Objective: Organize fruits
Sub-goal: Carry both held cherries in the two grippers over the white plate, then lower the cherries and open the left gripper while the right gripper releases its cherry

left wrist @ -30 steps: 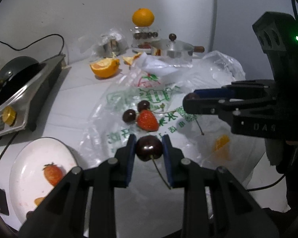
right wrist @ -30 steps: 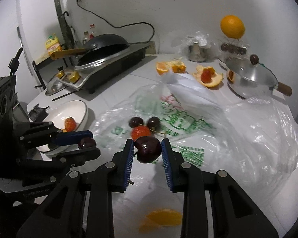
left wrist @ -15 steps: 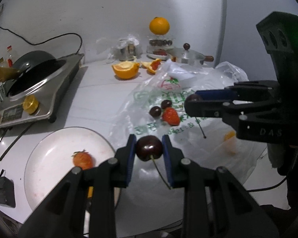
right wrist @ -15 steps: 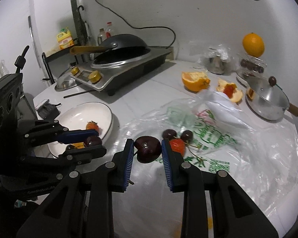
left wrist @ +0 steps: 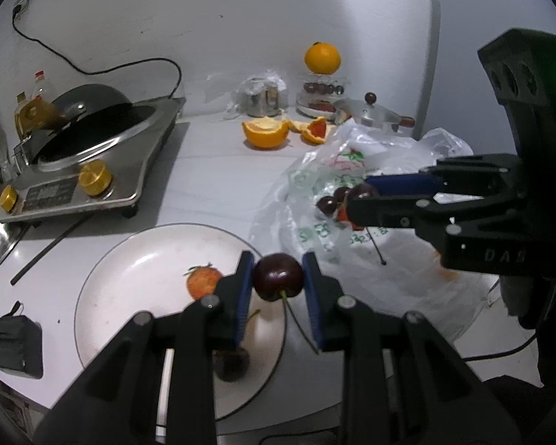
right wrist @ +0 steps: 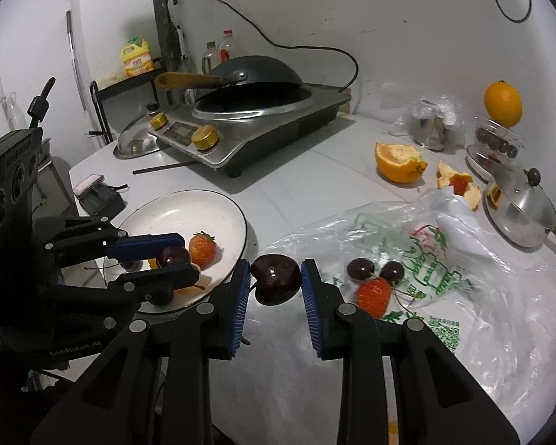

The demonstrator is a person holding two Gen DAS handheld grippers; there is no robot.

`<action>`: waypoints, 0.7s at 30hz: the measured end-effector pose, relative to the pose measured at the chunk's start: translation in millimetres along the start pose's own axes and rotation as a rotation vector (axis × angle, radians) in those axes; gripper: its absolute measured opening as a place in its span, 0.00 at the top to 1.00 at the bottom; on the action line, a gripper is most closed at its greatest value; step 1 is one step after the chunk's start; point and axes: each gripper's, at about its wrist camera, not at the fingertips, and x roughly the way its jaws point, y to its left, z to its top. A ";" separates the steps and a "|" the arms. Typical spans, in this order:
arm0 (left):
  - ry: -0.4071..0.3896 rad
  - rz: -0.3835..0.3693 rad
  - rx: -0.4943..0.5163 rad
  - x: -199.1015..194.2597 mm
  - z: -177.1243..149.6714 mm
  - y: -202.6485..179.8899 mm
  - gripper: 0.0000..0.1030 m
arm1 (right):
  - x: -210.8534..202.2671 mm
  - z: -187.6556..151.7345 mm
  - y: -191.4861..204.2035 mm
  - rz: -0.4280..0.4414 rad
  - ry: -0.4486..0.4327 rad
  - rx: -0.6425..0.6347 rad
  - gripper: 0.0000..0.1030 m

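Observation:
My left gripper (left wrist: 278, 278) is shut on a dark cherry (left wrist: 277, 276) with a hanging stem, above the right rim of the white plate (left wrist: 129, 259). On the plate lie a strawberry (left wrist: 203, 282) and another cherry (left wrist: 230, 366). My right gripper (right wrist: 275, 278) is shut on a second dark cherry (right wrist: 276, 278), hovering between the plate (right wrist: 211, 207) and the plastic bag (right wrist: 463, 296). Two cherries (right wrist: 360, 268) and a strawberry (right wrist: 374, 296) lie on the bag. The left gripper (right wrist: 174, 257) shows at the left of the right wrist view, over the plate.
An induction cooker with a black wok (left wrist: 92, 137) stands at the back left. A cut orange (left wrist: 266, 132), peel pieces, a lidded pot (right wrist: 519, 211), a jar topped by a whole orange (left wrist: 321, 58) and a small dark device (left wrist: 15, 345) sit around the counter.
Both grippers have swung left with their cherries, away from the bag; the plate has come under the left gripper and close to the right one.

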 end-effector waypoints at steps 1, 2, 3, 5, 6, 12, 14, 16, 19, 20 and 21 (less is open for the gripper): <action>-0.001 0.001 -0.004 -1.1 -1.0 2.6 0.74 | 1.2 0.6 1.5 0.001 0.002 -0.002 0.71; -0.002 0.003 -0.008 -2.0 -1.9 4.8 0.74 | 2.5 0.9 3.6 0.002 0.005 -0.006 0.71; -0.002 0.006 -0.012 -2.8 -2.9 7.5 0.74 | 3.8 1.5 5.3 0.004 0.007 -0.009 0.71; -0.002 0.012 -0.018 -3.1 -4.0 10.6 0.74 | 7.0 2.9 8.7 0.007 0.013 -0.015 0.71; -0.002 0.017 -0.022 -3.9 -4.8 12.7 0.74 | 8.5 3.4 10.4 0.009 0.015 -0.018 0.71; -0.003 0.047 -0.043 -6.4 -6.3 29.0 0.74 | 16.1 9.2 20.0 0.019 0.019 -0.033 0.71; -0.004 0.056 -0.050 -7.8 -7.9 36.0 0.74 | 19.1 11.2 23.0 0.022 0.022 -0.039 0.71; -0.004 0.065 -0.060 -7.9 -9.8 42.9 0.74 | 22.2 12.6 25.8 0.024 0.027 -0.045 0.71; 0.003 0.079 -0.076 -7.0 -13.9 55.0 0.74 | 26.4 14.7 29.6 0.027 0.035 -0.053 0.71; 0.006 0.083 -0.081 -6.6 -14.8 58.3 0.74 | 28.4 15.9 31.3 0.028 0.037 -0.054 0.71; 0.009 0.087 -0.084 -6.0 -16.1 62.6 0.74 | 30.2 16.9 32.6 0.029 0.038 -0.054 0.71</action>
